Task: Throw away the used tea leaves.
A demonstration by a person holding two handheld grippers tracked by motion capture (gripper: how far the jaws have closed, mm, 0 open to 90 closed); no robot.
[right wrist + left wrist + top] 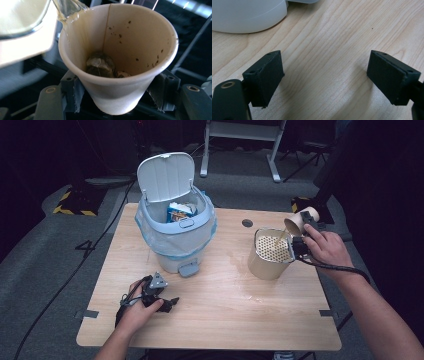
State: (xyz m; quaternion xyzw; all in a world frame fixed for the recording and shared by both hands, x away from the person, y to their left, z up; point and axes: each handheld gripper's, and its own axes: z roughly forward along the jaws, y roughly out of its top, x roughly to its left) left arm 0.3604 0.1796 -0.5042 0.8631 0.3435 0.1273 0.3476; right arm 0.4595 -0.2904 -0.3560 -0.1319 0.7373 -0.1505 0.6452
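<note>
Right tool [301, 234] clenched around a paper cup [299, 222] — tipped over the perforated beige container [270, 254] at the counter's [220, 295] right side, pale liquid trickling from its rim — its stained, speckled inside holding a soggy tea bag [100, 64], while the left tool [161, 296] rests released on the wood.

A light wooden table [220, 315] stands on grey carpet floor [45, 270] in a dim room, with yellow-black hazard tape [75, 211] marking the floor and a white metal frame [242, 132] standing behind.
</note>
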